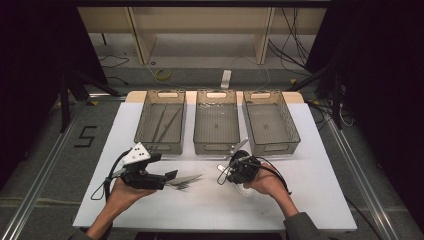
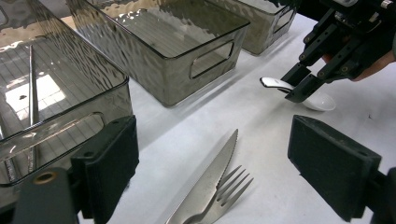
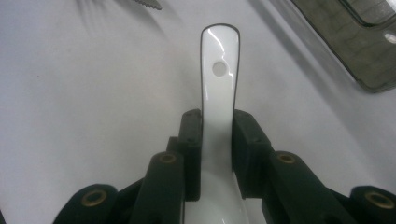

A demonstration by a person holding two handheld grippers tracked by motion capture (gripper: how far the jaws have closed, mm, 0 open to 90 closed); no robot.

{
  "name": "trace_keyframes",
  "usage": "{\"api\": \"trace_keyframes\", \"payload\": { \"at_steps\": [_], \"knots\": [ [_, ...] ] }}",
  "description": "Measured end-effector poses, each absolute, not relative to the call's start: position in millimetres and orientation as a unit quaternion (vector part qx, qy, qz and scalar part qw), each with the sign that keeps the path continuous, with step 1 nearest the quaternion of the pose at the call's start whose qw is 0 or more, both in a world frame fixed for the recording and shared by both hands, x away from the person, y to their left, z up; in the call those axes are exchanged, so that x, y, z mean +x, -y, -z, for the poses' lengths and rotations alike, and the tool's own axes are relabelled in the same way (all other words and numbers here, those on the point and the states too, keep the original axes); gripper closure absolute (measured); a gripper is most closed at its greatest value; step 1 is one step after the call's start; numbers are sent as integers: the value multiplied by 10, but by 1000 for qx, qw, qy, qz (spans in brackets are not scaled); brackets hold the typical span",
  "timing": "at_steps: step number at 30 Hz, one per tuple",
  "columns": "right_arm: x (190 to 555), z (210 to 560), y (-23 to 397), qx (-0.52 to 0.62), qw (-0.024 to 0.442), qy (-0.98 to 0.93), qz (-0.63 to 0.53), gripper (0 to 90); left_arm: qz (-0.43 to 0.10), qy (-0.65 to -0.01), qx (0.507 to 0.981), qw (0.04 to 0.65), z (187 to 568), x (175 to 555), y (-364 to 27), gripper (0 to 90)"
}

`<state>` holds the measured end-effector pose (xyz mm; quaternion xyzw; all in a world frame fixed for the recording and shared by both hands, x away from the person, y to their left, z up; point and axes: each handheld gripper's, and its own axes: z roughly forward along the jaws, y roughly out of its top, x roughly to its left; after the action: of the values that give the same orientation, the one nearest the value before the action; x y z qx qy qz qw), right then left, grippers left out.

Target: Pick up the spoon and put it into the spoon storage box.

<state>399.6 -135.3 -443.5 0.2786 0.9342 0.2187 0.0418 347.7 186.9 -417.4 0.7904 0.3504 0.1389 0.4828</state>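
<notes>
Right gripper (image 3: 217, 140) is pinching the white spoon (image 3: 219, 88) by its handle — bowl resting on the table (image 1: 210, 205), near the middle, in front of the bins. Left gripper (image 2: 219, 158) hangs with jaws spread wide over the knife (image 2: 210, 179) and fork (image 2: 229, 189), which lie touching, toward the near-left. Bare tabletop along the near edge and right side. Farther back, three smoky bins side by side — left bin (image 1: 161, 122) holds long thin metal pieces, middle bin (image 1: 216, 122) and right bin (image 1: 270, 122) hold nothing.
</notes>
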Motion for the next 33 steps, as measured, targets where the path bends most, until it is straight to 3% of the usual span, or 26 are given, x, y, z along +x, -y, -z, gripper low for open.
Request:
{"api": "trace_keyframes", "payload": {
  "at_steps": [15,33],
  "knots": [
    [4081,3980,1475,285,71,-913,-282,758,-144,-365,783,482,4178,3505,-1903,158],
    [4583,3531,1251,298,96,-888,-336,758,-152,-376,775,484,4178,3533,-1959,158]
  ]
}}
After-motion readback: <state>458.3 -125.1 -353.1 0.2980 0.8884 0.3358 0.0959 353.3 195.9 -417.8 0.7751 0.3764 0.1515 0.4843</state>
